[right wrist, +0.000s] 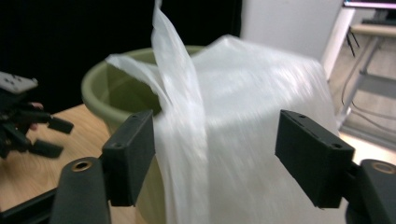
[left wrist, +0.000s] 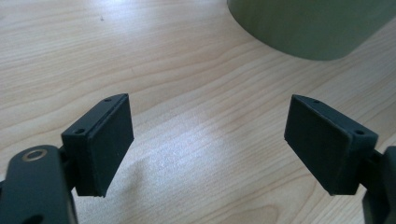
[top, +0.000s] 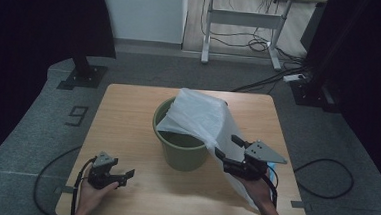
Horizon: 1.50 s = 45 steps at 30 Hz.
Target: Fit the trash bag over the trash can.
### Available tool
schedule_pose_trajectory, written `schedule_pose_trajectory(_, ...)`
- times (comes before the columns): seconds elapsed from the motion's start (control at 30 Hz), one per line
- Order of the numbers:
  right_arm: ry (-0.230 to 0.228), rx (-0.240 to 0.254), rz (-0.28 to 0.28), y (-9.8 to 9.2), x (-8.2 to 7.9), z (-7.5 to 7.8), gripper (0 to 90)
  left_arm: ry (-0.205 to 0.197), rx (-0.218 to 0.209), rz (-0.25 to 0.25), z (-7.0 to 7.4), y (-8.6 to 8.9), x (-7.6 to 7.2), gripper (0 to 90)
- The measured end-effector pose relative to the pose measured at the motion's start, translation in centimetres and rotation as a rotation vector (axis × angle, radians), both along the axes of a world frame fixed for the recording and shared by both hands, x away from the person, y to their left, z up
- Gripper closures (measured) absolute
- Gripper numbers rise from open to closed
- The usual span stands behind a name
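1. High view: a round olive-green bucket (top: 181,147) stands near the middle of the pale wooden table (top: 128,108). A thin white plastic bag (top: 203,118) is draped over its far and right rim and hangs down the right side to the table top. The left tool (top: 124,176) sits low at the near left, well apart from the bucket, jaws apart and empty. The right tool (top: 226,147) is at the bag's hanging side, jaws apart. The bag seems only half seated, so a sideways tug could pull it off the rim or tip the light bucket.

2. Left gripper view: the left tool (left wrist: 208,140) has flat, matte black rectangular pads spread wide over smooth light woodgrain. The bucket's (left wrist: 308,28) curved green wall is ahead, untouched.

3. Right gripper view: the right tool (right wrist: 215,154) stands spread with a fold of the bag (right wrist: 243,116) between the jaws, not pinched. The film is translucent, crinkled and slack, blurred here. Closing on so thin a fold risks slipping or tearing it. The bucket's (right wrist: 98,88) smooth rim shows at left.
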State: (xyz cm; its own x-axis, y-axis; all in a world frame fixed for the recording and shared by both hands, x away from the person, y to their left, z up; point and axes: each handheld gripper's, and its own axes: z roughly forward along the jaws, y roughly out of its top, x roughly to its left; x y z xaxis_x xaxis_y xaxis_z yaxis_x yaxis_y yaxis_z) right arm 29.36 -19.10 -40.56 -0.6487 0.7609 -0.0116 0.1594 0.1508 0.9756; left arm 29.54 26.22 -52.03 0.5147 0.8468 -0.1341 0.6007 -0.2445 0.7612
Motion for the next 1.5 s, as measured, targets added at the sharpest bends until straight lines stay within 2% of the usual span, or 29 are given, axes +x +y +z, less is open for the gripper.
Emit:
schedule_pose_trajectory(0.1,0.042,0.002,-0.005,-0.9,-0.4,-1.5,24.0,-0.008,-0.004,0.001,0.3,-0.2,0.0,15.7)
schedule_pose_trajectory(0.13,0.042,0.002,-0.005,-0.9,-0.4,-1.5,24.0,-0.010,-0.007,0.000,0.4,-0.2,0.0,15.7)
schedule_pose_trajectory(0.17,0.068,-0.005,-0.014,-1.4,-0.7,-2.9,22.7,-0.017,-0.011,0.002,0.6,-0.4,0.0,15.7)
schedule_pose_trajectory(0.2,0.068,-0.005,-0.014,-1.4,-0.7,-2.9,22.7,-0.017,-0.011,0.002,0.6,-0.4,0.0,15.7)
schedule_pose_trajectory(0.23,0.091,-0.011,-0.019,-1.7,-1.0,-4.0,21.4,-0.021,-0.016,0.002,0.9,-0.6,0.0,15.8)
schedule_pose_trajectory(0.3,0.118,-0.009,-0.033,-2.0,-1.1,-5.2,20.2,-0.025,-0.020,0.004,1.1,-0.8,0.0,15.8)
schedule_pose_trajectory(0.33,0.118,-0.009,-0.033,-2.0,-1.1,-5.2,20.2,-0.025,-0.020,0.004,1.1,-0.8,0.0,15.8)
schedule_pose_trajectory(0.4,0.147,-0.016,-0.050,-2.0,-1.3,-6.7,18.1,-0.029,-0.020,0.004,1.3,-1.1,0.0,15.8)
schedule_pose_trajectory(0.47,0.149,-0.026,-0.059,-1.9,-1.3,-7.1,17.2,-0.029,-0.019,0.009,1.4,-1.2,0.1,15.8)
schedule_pose_trajectory(0.5,0.149,-0.058,-0.085,-1.6,-1.3,-7.7,15.7,-0.027,-0.018,0.010,1.5,-1.3,0.2,15.8)
schedule_pose_trajectory(0.57,0.150,-0.071,-0.088,-1.4,-1.3,-7.9,15.5,-0.027,-0.019,0.011,1.5,-1.3,0.2,15.9)
schedule_pose_trajectory(0.6,0.147,-0.099,-0.112,-1.2,-1.3,-8.4,17.9,-0.028,-0.020,0.013,1.5,-1.3,0.2,16.1)
schedule_pose_trajectory(0.7,0.149,-0.102,-0.128,-1.2,-1.1,-8.7,24.3,-0.029,-0.017,0.013,1.5,-1.4,0.2,16.1)
schedule_pose_trajectory(0.73,0.140,-0.105,-0.150,-1.4,-1.1,-8.9,42.5,-0.029,-0.016,0.013,1.5,-1.4,0.2,16.1)
schedule_pose_trajectory(0.77,0.141,-0.100,-0.152,-1.6,-1.0,-8.9,52.1,-0.030,-0.017,0.013,1.5,-1.3,0.2,16.1)
schedule_pose_trajectory(0.8,0.141,-0.100,-0.152,-1.6,-1.0,-8.9,52.1,-0.030,-0.017,0.013,1.5,-1.3,0.2,16.1)
schedule_pose_trajectory(0.83,0.145,-0.092,-0.150,-2.2,-0.8,-8.9,65.4,-0.031,-0.019,0.011,1.6,-1.3,0.2,16.2)
schedule_pose_trajectory(0.87,0.145,-0.092,-0.150,-2.2,-0.8,-8.9,65.4,-0.031,-0.019,0.011,1.6,-1.3,0.2,16.2)
schedule_pose_trajectory(0.93,0.139,-0.080,-0.157,-2.6,-0.7,-8.7,75.9,-0.032,-0.022,0.013,1.6,-1.3,0.2,16.3)
schedule_pose_trajectory(0.97,0.115,-0.070,-0.170,-3.1,-0.8,-8.2,81.6,-0.036,-0.024,0.014,1.7,-1.2,0.1,16.4)
schedule_pose_trajectory(1.07,0.092,-0.065,-0.180,-3.4,-0.8,-7.7,85.3,-0.040,-0.023,0.016,1.8,-1.2,0.1,16.4)
schedule_pose_trajectory(1.1,0.068,-0.060,-0.188,-3.7,-0.8,-6.9,86.7,-0.045,-0.026,0.017,2.0,-1.3,0.1,16.4)
schedule_pose_trajectory(1.17,0.058,-0.060,-0.189,-3.9,-0.7,-6.4,86.9,-0.047,-0.026,0.017,2.1,-1.3,0.1,16.4)
schedule_pose_trajectory(1.2,0.032,-0.057,-0.191,-4.1,-0.7,-5.2,87.1,-0.054,-0.027,0.015,2.3,-1.4,0.2,16.4)
schedule_pose_trajectory(1.27,0.024,-0.054,-0.190,-4.2,-0.6,-4.9,87.1,-0.058,-0.028,0.016,2.4,-1.5,0.2,16.4)
schedule_pose_trajectory(1.3,0.001,-0.054,-0.187,-4.4,-0.5,-3.7,87.4,-0.061,-0.029,0.016,2.6,-1.6,0.2,16.5)
schedule_pose_trajectory(1.33,0.001,-0.054,-0.187,-4.4,-0.5,-3.7,87.4,-0.064,-0.031,0.015,2.8,-1.6,0.2,16.5)
schedule_pose_trajectory(1.37,-0.018,-0.056,-0.184,-4.4,-0.4,-2.9,87.6,-0.074,-0.036,0.013,3.2,-1.8,0.2,16.6)
schedule_pose_trajectory(1.5,-0.037,-0.061,-0.174,-4.3,-0.1,-1.9,87.8,-0.099,-0.034,0.007,4.1,-2.2,0.4,16.7)
